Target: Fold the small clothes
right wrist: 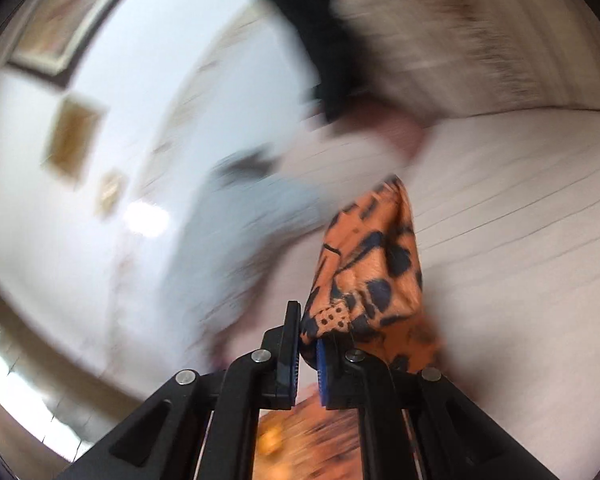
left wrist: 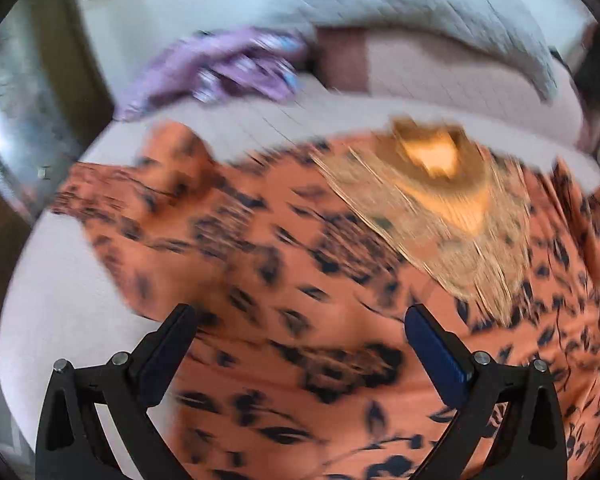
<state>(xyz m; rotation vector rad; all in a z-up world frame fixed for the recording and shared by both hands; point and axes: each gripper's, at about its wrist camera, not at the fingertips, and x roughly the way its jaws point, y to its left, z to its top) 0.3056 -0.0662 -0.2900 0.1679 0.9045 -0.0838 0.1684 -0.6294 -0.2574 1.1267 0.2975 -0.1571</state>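
- A wide bed with a pale, quilted cover (left wrist: 60, 300) carries everything; both views are smeared by motion blur.
- A rumpled white quilted blanket (left wrist: 420, 4) lies heaped along the far side of the bed, with a pale pink pillow-like cushion (left wrist: 440, 80) just below it.
- The orange garment with a dark leaf print (left wrist: 260, 272) is spread across the bed, filling most of the left wrist view; a tan, fringed patch with a brighter orange centre (left wrist: 436, 188) sits on its upper right part.
- A crumpled lilac patterned cloth (left wrist: 224, 68) lies on the bed beyond the orange garment, apart from it.
- The left gripper (left wrist: 300, 320) hangs over the orange garment with its jaws spread wide and nothing between them.
- The right gripper (right wrist: 308, 332) is clamped tight on a bunched edge of the same orange garment (right wrist: 372, 264), which rises in a fold from its blue pads (right wrist: 322, 372), lifted off the bed.
- Small framed pictures (right wrist: 72, 140) hang on the white wall behind.
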